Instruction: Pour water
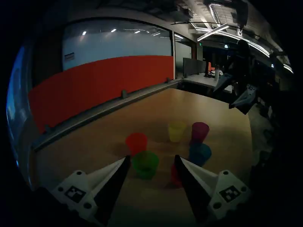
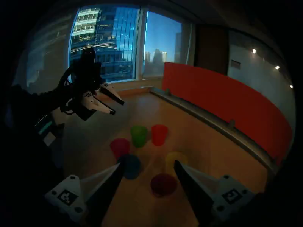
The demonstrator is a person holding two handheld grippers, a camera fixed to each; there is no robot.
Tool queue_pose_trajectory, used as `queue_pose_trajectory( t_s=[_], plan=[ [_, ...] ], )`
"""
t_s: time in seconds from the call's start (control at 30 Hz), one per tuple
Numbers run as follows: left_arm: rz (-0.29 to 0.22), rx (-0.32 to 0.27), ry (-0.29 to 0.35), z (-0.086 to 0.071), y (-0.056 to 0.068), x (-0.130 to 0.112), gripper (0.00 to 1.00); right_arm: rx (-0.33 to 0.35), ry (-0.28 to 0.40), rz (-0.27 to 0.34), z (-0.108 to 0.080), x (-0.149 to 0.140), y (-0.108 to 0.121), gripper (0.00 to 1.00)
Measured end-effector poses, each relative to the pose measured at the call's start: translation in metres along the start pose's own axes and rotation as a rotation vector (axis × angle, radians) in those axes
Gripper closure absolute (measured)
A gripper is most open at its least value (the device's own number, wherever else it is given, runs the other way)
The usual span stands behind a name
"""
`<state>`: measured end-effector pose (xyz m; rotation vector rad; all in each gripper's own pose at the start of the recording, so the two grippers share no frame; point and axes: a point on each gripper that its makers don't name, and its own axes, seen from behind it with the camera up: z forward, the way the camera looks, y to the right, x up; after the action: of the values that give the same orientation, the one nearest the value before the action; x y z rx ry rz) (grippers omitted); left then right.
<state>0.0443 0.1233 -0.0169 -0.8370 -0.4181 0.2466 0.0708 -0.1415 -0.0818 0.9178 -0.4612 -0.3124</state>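
We have left gripper (image 1: 151, 158) jaws spread, empty, lined up on green cup (image 1: 146, 163), the likely first pick. Cups cluster mid-tabletop (image 1: 212, 109), left to right: red cup (image 1: 136, 142), yellow cup (image 1: 177, 130), purple cup (image 1: 199, 131). The right gripper (image 2: 148, 163) jaws are spread too, nothing held. Which cup holds water: can't tell.

Six cups (image 2: 139, 135) (image 2: 159, 134) (image 2: 120, 146) (image 2: 130, 165) (image 2: 174, 159) (image 2: 163, 184) stand on one table (image 2: 212, 143).

No words or nos. can be read anywhere. Small sign (image 1: 69, 56) on the white wall (image 1: 113, 41) has a red bit, but it's too small & blurry to read. Left gripper (image 1: 152, 158) has 2 black & white square code tags (image 1: 74, 193), just blocks, no letters. Right gripper (image 2: 149, 164) has 2 of the same kind, e.g. (image 2: 67, 197).
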Motion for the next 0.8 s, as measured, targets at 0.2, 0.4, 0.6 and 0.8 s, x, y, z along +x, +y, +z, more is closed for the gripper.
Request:
queue_pose_trajectory(
  t_s=[0.2,0.4,0.6,0.8],
  plan=[
    [-0.001,0.001,-0.019,0.007,-0.003,-0.011,0.14,0.022,-0.016,-0.001,0.009,-0.006,-0.005,0.01],
    [-0.001,-0.008,-0.047,0.014,-0.004,-0.023,0.14,0.045,-0.026,-0.003,0.018,-0.011,-0.011,0.01],
    [0.004,-0.003,-0.071,0.021,-0.008,-0.037,0.14,0.065,-0.041,-0.016,0.029,-0.017,-0.017,0.01],
    [0.0,-0.004,-0.096,0.03,-0.011,-0.051,0.14,0.089,-0.066,-0.035,0.042,-0.028,-0.025,0.01]
  ],
)
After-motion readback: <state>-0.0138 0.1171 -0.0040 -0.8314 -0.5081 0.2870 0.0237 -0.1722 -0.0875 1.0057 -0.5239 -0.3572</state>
